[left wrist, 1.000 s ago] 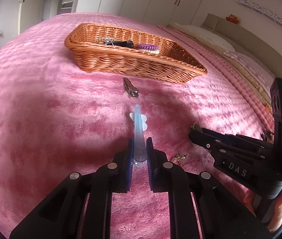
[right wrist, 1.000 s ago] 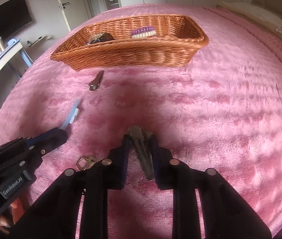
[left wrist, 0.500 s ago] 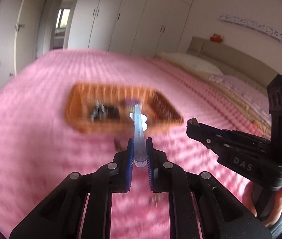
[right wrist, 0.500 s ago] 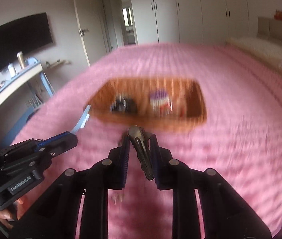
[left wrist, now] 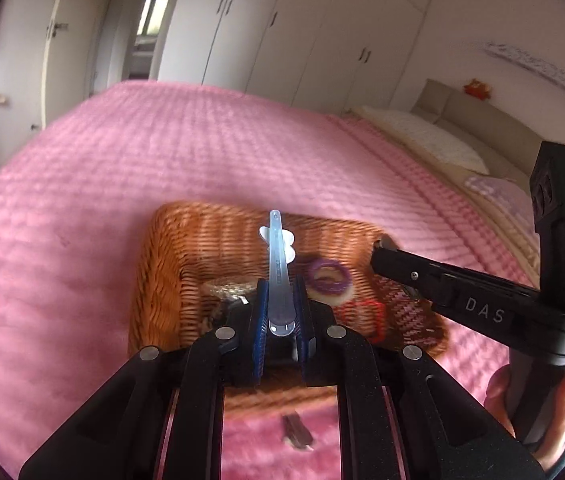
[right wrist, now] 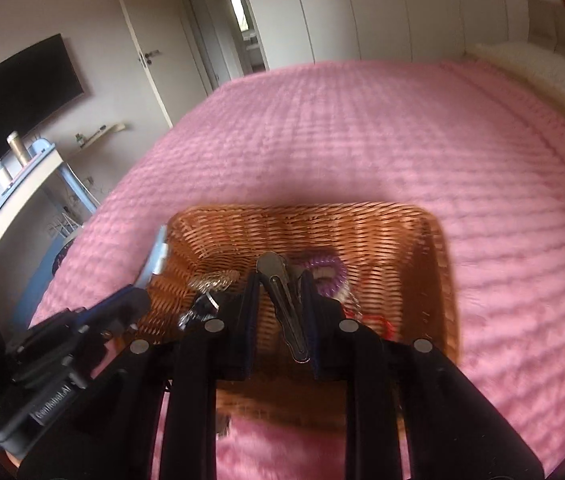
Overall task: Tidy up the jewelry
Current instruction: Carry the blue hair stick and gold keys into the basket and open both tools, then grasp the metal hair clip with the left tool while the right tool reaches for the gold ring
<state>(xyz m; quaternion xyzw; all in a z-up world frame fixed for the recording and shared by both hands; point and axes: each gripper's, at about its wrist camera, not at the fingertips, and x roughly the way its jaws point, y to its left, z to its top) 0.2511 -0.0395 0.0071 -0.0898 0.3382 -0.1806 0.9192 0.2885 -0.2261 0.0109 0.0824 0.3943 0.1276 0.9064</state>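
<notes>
I hold two tongs above one basket [left wrist: 162, 280] on the pink bed [left wrist: 82, 200]. My left tongs [left wrist: 280, 300] clamp a blue clip [left wrist: 278, 264]; my right tongs [right wrist: 282, 300] clamp a metal clip [right wrist: 282, 288]. One purple coil [left wrist: 328, 278] lies inside; other contents blur. A third clip [left wrist: 296, 436] lies before the basket, half hidden.

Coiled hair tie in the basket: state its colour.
Purple; the coiled hair tie shows best in the left wrist view.

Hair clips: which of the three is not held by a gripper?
The dark clip lying on the pink bedspread before the basket; the pale blue one and metal one are gripped.
</notes>
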